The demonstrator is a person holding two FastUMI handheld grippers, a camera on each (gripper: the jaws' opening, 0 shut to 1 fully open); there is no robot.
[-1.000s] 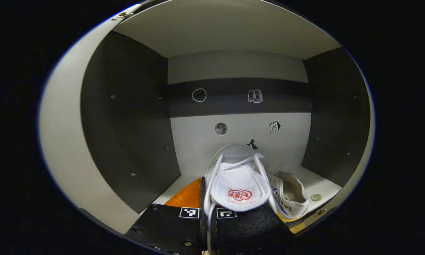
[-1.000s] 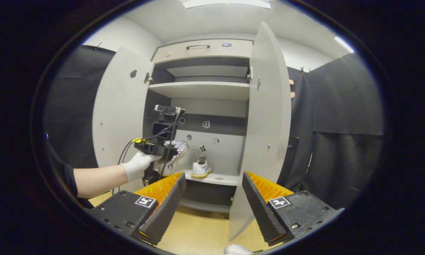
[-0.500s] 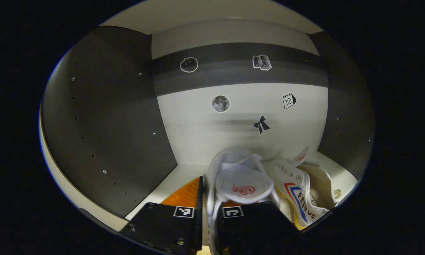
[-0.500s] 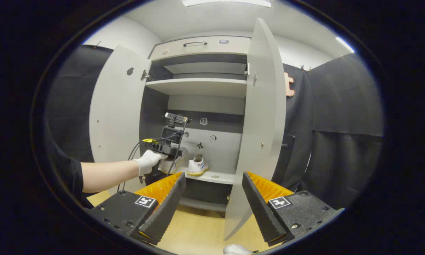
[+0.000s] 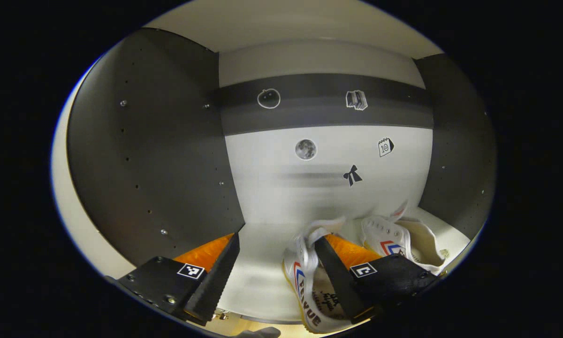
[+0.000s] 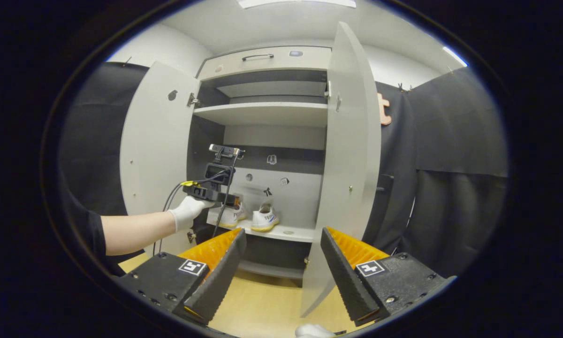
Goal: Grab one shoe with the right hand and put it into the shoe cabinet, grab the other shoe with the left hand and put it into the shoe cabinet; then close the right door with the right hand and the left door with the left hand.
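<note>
— Shoes? Near shoe [image 5: 309,281] and far shoe [image 5: 399,237] side by side on the cabinet shelf [image 5: 262,263].
— Fingers? Left gripper [image 5: 274,277] spread wide, one finger over the near shoe. Right gripper [image 6: 281,270] wide, empty, facing both open doors [image 6: 352,164].

The left gripper view sits close inside the shoe cabinet [image 5: 150,155], just above its shelf [image 5: 258,277], facing the back panel [image 5: 281,188] with its stickers; the two shoes lie right below the lens. The right gripper view looks from well back in the booth, low over the floor [image 6: 262,305], facing the cabinet front between its open left door [image 6: 155,150] and right door [image 6: 352,155]. Both views share the same shelf, stickered back panel and pair of shoes; the right gripper view also takes in the left gripper [image 6: 225,199] at that shelf.
</note>
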